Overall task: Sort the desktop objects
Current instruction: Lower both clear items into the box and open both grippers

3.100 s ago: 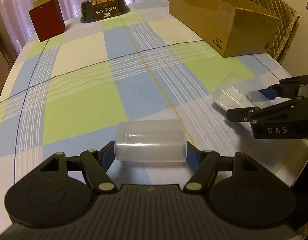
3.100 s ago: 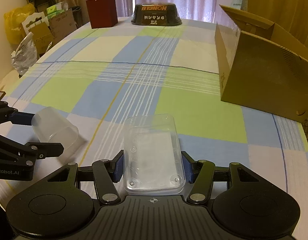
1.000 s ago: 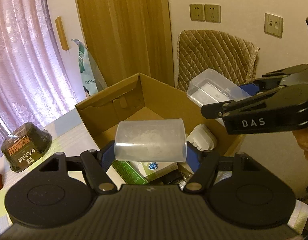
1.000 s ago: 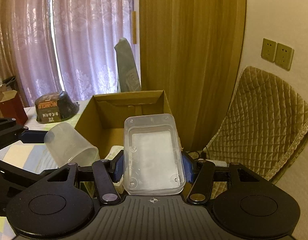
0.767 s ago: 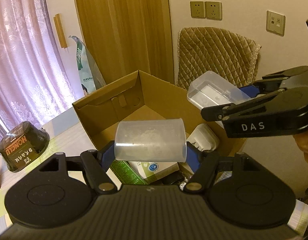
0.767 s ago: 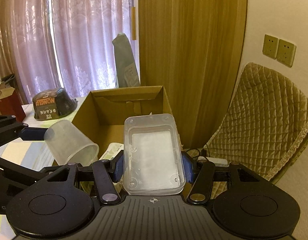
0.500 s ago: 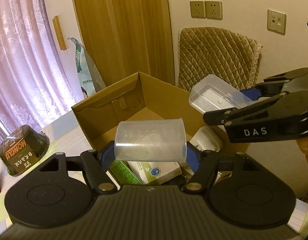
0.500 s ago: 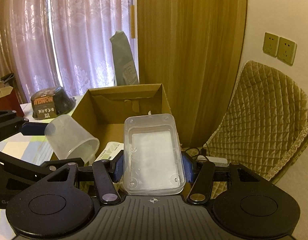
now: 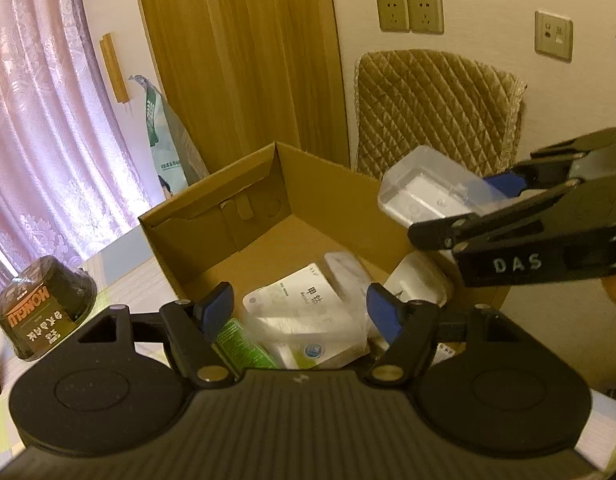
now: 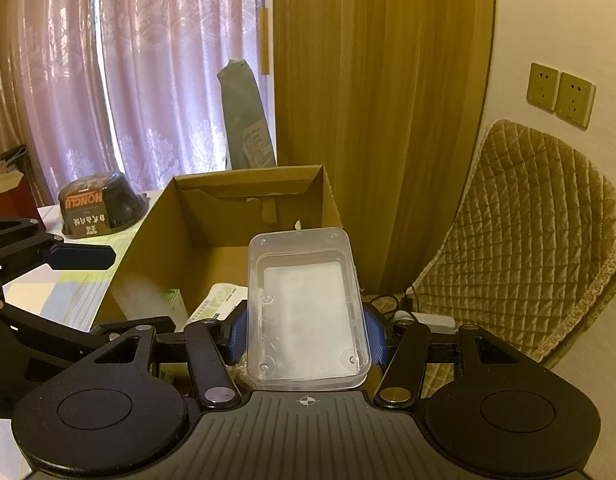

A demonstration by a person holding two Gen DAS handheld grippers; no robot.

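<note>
Left gripper (image 9: 297, 312) hangs above the cardboard box (image 9: 328, 200), jaws spread with nothing between them. Below, I catch a pale blur inside the box, perhaps the translucent cup (image 9: 308, 320); I cannot tell for sure. White packets (image 9: 308, 300) and a green-labelled pack (image 9: 239, 340) crowd the near floor of the box; its far floor at 12 o'clock looks bare. Right gripper (image 10: 305, 338) is clamped on the clear plastic case (image 10: 305, 312), level, over the box's near right corner. From the left wrist view that case sits at 2 o'clock, well apart from my left fingers. Black bowl (image 9: 39, 316) at 9 o'clock, quilted chair (image 10: 528, 240) at 3 o'clock beyond the box wall.
</note>
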